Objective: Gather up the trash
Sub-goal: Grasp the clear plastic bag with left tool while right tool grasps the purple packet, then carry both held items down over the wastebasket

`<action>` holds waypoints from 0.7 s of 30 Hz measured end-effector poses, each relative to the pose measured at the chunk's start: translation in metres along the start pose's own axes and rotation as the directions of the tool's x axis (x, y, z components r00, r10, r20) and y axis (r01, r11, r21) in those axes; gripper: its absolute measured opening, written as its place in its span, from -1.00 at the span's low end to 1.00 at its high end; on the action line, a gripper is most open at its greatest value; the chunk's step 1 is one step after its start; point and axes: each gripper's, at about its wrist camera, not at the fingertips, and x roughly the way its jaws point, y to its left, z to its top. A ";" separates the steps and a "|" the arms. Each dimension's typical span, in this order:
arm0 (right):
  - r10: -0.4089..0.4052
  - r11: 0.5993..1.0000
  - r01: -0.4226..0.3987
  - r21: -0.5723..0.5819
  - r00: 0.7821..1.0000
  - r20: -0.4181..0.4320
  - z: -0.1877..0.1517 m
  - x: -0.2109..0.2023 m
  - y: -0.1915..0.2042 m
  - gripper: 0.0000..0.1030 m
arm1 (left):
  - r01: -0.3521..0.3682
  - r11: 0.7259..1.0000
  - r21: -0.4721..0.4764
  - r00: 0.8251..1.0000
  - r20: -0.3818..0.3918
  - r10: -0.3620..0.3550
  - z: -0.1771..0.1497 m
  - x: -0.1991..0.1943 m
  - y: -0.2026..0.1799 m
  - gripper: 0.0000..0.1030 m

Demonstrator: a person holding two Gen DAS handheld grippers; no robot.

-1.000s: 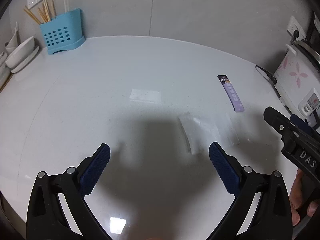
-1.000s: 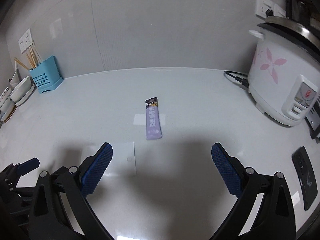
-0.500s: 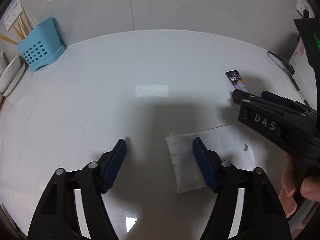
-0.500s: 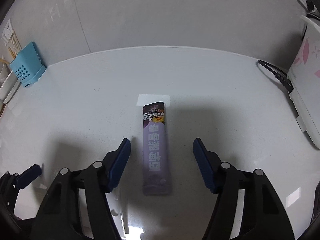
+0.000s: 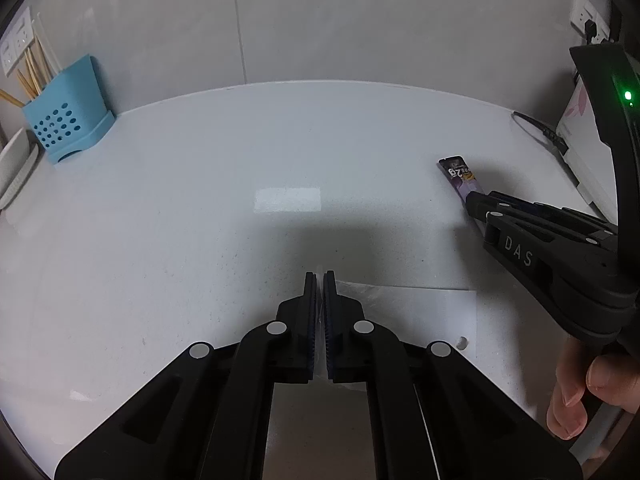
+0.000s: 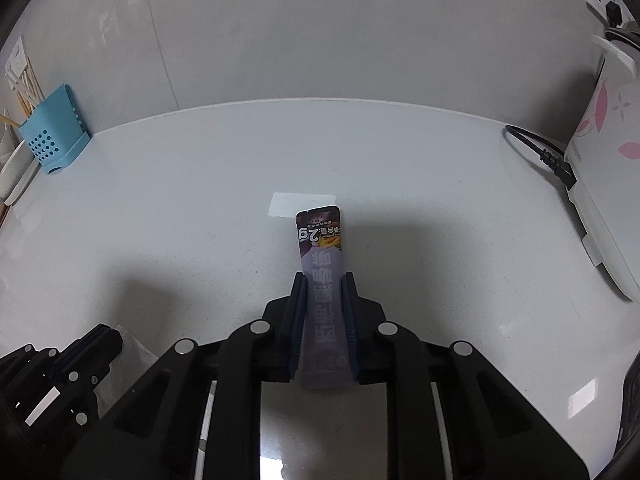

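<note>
- Left gripper (image 5: 319, 280): jaws have just been closing, now pinched on the clear plastic bag's (image 5: 404, 308) edge, well left of the rice cooker (image 6: 608, 184).
- Right gripper (image 6: 323, 284): jaws have just been closing, pads now clamping the purple sachet (image 6: 322, 276) on the counter (image 6: 200, 184), nearer the rice cooker.

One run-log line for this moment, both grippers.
left gripper: just closed, shut on clear plastic bag | right gripper: just closing, shut on purple sachet | both items on countertop

Glossy white counter (image 5: 168, 240); thin clear plastic wrapper (image 5: 400, 312); printed sachet (image 6: 322, 280).
</note>
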 end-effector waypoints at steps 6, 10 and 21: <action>0.029 0.999 -0.030 0.026 0.999 0.029 -0.002 -0.006 -0.007 -0.67 | 0.008 1.000 -0.014 1.000 0.024 -0.008 0.001 -0.006 0.006 -0.94; 0.040 0.998 -0.043 0.045 0.998 0.056 0.000 -0.007 -0.013 -0.67 | 0.008 1.000 -0.020 0.999 0.038 -0.007 0.000 -0.016 0.011 -0.94; 0.064 0.997 -0.070 0.044 0.990 0.122 -0.005 -0.011 -0.017 -0.67 | 0.011 0.998 -0.065 0.997 0.082 -0.006 -0.014 -0.068 0.036 -0.95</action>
